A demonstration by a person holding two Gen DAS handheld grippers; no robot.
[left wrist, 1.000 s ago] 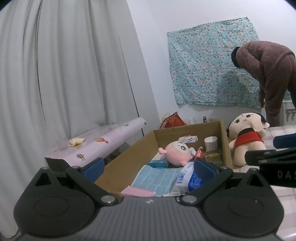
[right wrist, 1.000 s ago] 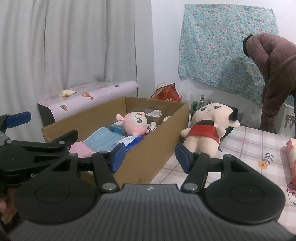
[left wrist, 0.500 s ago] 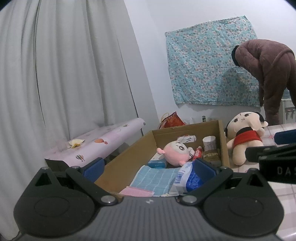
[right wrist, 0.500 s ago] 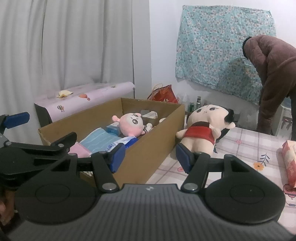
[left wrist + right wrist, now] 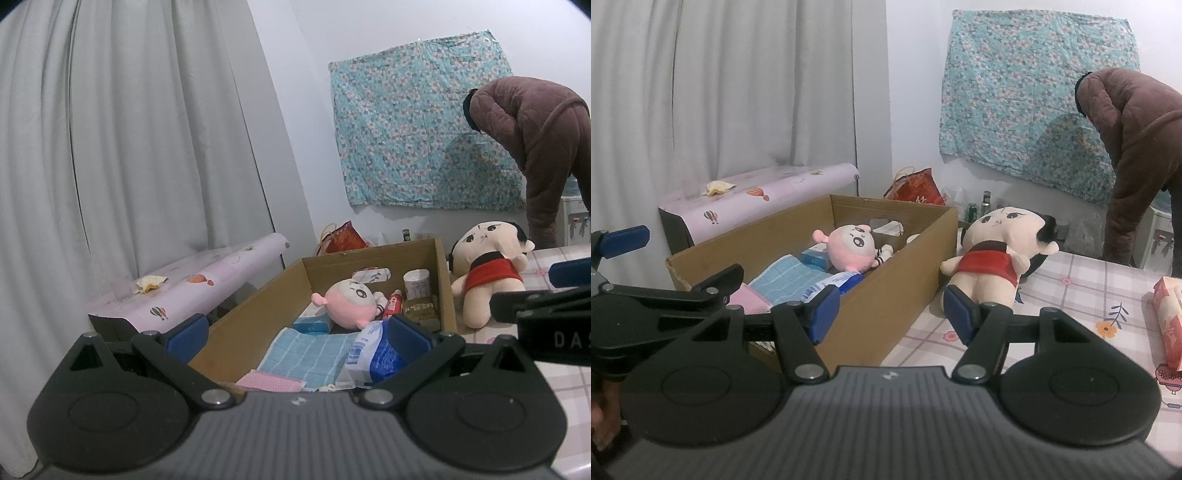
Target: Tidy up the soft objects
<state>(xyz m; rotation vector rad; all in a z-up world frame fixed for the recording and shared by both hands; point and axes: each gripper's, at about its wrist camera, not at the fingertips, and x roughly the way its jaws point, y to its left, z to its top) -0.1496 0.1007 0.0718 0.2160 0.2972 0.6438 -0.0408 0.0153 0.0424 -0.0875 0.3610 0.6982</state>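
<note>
An open cardboard box [image 5: 258, 306] [image 5: 886, 295] holds a pink round-headed plush [image 5: 345, 302] [image 5: 851, 247], a blue checked towel [image 5: 306, 354] [image 5: 786, 280], a pink cloth [image 5: 269, 382] and a blue-and-white packet [image 5: 373, 354]. A big doll in a red top [image 5: 487, 266] [image 5: 990, 258] lies on the table against the box's right side. My left gripper [image 5: 297, 332] hovers open before the box's near end, empty. My right gripper [image 5: 891, 314] is open and empty too, level with the box's right wall and short of the doll's legs.
A person in a brown padded coat [image 5: 535, 147] bends over at the back right. A low stand under pink balloon-print cloth [image 5: 192, 288] is left of the box. A red bag [image 5: 343, 238] is behind it. A tissue pack [image 5: 1169, 317] lies on the checked tablecloth [image 5: 1071, 306].
</note>
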